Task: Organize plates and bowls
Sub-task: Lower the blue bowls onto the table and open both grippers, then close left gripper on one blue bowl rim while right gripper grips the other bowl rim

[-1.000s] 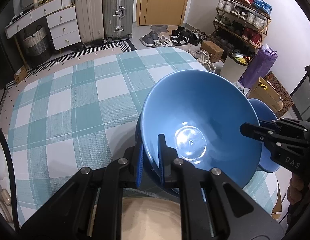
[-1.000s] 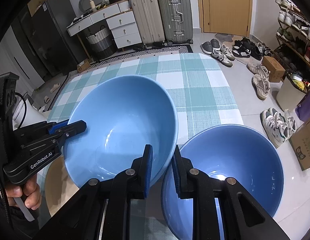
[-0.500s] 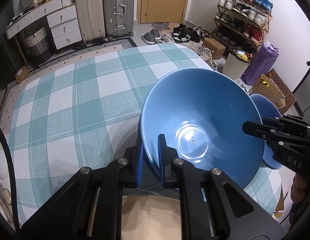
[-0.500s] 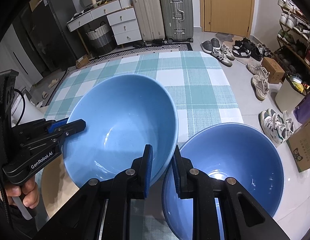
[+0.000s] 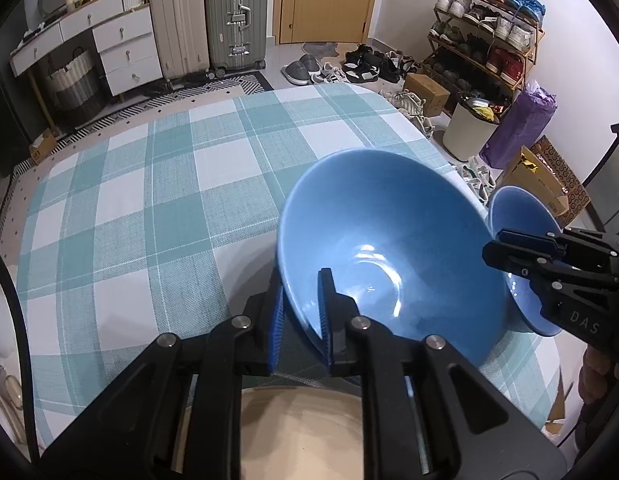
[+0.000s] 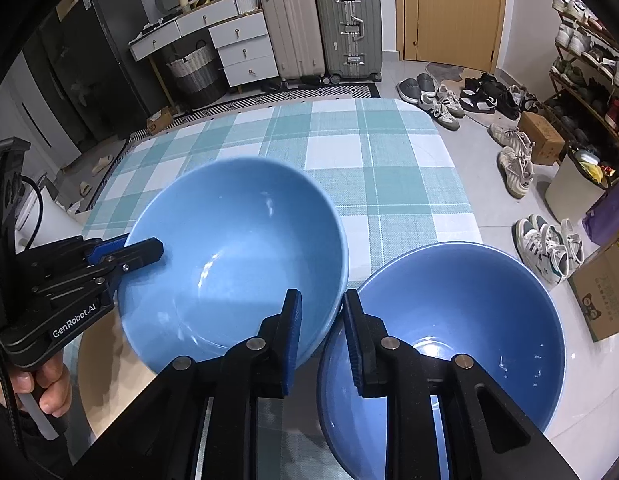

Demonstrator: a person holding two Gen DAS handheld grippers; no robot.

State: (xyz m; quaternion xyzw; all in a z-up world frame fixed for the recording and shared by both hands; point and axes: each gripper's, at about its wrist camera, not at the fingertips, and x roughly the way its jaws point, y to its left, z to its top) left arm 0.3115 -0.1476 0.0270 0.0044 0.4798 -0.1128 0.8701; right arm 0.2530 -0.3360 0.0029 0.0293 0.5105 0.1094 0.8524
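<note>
Two glossy blue ceramic bowls are in view, one per gripper, both above the teal-and-white checked tablecloth (image 5: 157, 200) that covers the table. The left gripper (image 5: 299, 312) is clamped on the rim of the left blue bowl (image 5: 389, 248): one blue-padded finger lies inside the bowl wall, the other outside, and the bowl is tilted with its opening toward that camera. The right gripper (image 6: 321, 328) grips the rim of the right blue bowl (image 6: 461, 320) in the same manner, with its right finger inside the bowl and its left finger outside, in the narrow gap between the two bowls. In the right wrist view the two bowls sit side by side, rims very close; whether they touch cannot be told. The right bowl hangs at the table's right edge, partly over the floor. One round beige plate (image 5: 297, 428) lies under the left gripper at the near edge of the table (only part of it shows behind the fingers). Beyond the table stand two hard-shell suitcases (image 6: 321, 24), one beige and one grey, one white drawer unit (image 6: 241, 48), one woven basket (image 6: 193, 68), one wooden door (image 6: 449, 8) and one shoe rack (image 5: 485, 36), with several loose pairs of shoes (image 6: 441, 100) on the tiled floor.
</note>
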